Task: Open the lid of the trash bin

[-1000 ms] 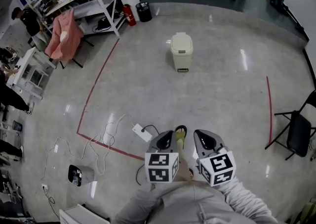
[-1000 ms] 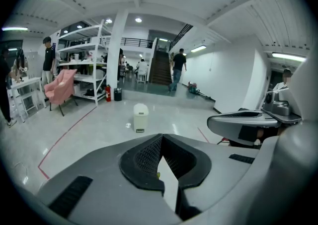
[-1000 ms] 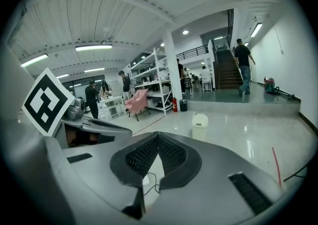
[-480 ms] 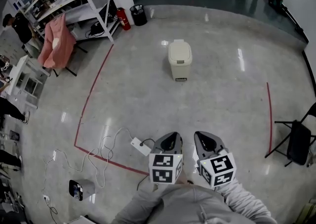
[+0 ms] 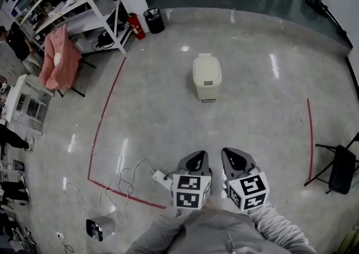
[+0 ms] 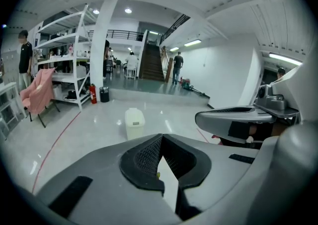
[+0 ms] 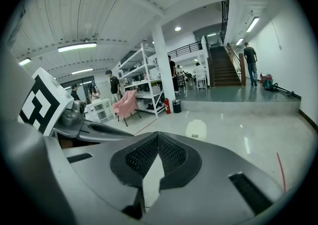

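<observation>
Both grippers sit side by side low in the head view. The left gripper [image 5: 194, 156] and the right gripper [image 5: 234, 155] each have their jaws closed tip to tip, with nothing between them. Well ahead of them the bin [image 5: 207, 79] stands alone on the grey floor [image 5: 263, 124], its lid [image 5: 206, 69] down. A white cable [image 5: 126, 175] lies on the floor to the left.

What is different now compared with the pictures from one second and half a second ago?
The trash bin sits lower and slightly larger in the head view, so the person has stepped toward it. Nothing was grasped or released. Unchanged: lid down, left gripper and right gripper shut, empty, near the body.
</observation>
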Tool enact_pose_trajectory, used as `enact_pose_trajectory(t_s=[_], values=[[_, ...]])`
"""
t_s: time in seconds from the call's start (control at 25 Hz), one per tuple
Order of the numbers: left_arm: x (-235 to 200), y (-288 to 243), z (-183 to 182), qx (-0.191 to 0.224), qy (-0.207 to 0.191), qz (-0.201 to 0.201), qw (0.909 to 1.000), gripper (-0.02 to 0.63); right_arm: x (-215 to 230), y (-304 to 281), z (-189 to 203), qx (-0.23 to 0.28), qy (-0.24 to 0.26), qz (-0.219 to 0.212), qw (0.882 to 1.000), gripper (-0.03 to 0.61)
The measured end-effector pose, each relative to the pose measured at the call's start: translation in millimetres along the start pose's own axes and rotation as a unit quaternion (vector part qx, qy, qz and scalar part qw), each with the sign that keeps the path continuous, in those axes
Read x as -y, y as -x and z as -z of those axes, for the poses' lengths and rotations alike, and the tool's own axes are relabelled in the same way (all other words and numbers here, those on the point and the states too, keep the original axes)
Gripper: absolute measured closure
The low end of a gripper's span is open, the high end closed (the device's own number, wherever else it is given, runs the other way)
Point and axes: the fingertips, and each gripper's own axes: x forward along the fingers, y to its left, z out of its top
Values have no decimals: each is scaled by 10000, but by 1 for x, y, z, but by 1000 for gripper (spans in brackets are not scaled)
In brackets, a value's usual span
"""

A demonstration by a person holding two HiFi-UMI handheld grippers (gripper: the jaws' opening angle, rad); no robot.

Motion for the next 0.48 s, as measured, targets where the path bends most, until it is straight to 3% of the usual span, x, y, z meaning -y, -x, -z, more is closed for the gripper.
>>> enact_pose_trajectory(t_s=[0.48], values=[[-53,-66,-63,-70,-56,174,9998,609,40,-86,-47,-102,18,173,9998,583]])
